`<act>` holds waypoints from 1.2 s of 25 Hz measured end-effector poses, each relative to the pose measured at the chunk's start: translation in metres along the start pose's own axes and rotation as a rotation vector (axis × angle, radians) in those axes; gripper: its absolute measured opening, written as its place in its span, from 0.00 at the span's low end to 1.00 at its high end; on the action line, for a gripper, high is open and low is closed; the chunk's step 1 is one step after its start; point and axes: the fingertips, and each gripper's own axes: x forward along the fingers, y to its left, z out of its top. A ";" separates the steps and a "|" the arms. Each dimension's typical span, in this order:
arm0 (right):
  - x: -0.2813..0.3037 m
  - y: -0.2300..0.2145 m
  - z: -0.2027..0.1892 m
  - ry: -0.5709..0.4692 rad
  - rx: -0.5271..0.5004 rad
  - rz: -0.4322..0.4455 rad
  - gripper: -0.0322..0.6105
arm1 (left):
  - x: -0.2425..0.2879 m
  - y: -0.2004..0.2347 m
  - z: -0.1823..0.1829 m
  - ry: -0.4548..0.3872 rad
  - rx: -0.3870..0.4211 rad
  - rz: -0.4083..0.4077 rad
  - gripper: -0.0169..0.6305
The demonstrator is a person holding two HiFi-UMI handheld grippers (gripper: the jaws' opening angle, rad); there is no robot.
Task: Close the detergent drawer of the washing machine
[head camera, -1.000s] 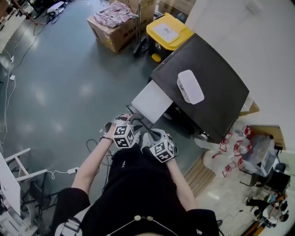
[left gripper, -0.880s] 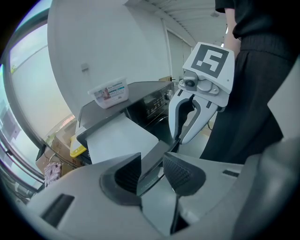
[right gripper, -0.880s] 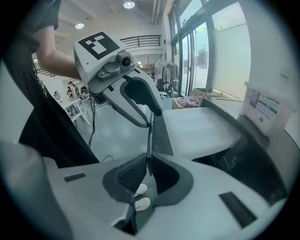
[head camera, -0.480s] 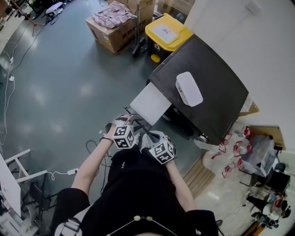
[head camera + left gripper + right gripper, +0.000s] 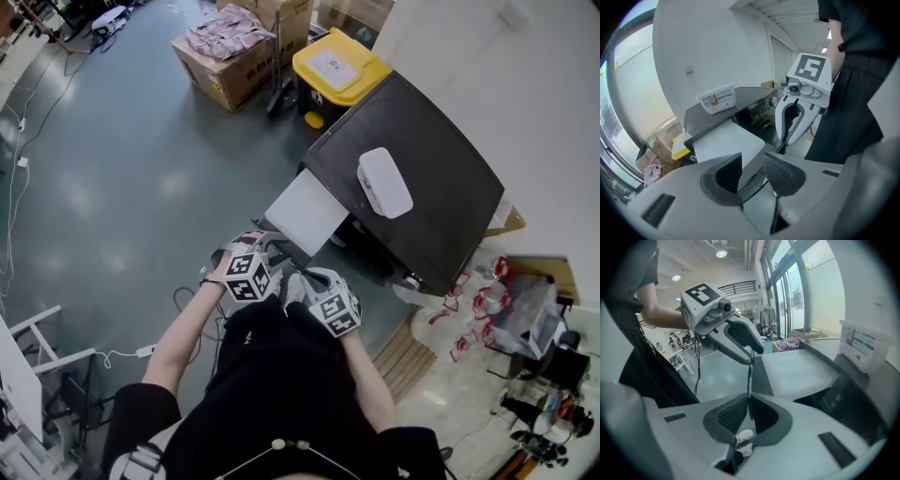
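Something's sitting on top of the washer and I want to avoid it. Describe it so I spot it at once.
Find the washing machine, the dark-topped block beside the white wall. On that top lies a white tub with rounded corners. It is the only thing up there: the white panel juts out lower at the front, and the yellow-lidded bin stands on the floor.

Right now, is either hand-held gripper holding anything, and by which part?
Right hand-held gripper: jaws closing on the detergent drawer, at its thin dark edge. Left hand-held gripper: open, only straddling that edge.
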 end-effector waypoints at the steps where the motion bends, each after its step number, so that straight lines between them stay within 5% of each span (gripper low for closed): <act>1: -0.002 -0.001 0.002 -0.004 0.004 -0.003 0.10 | -0.001 0.001 0.001 -0.001 0.003 -0.002 0.24; 22: -0.011 -0.061 0.011 -0.007 0.040 -0.098 0.10 | 0.006 0.013 0.002 -0.007 -0.043 0.013 0.24; 30: -0.011 -0.067 0.011 -0.011 0.049 -0.112 0.10 | 0.017 0.040 0.007 -0.039 -0.185 0.069 0.24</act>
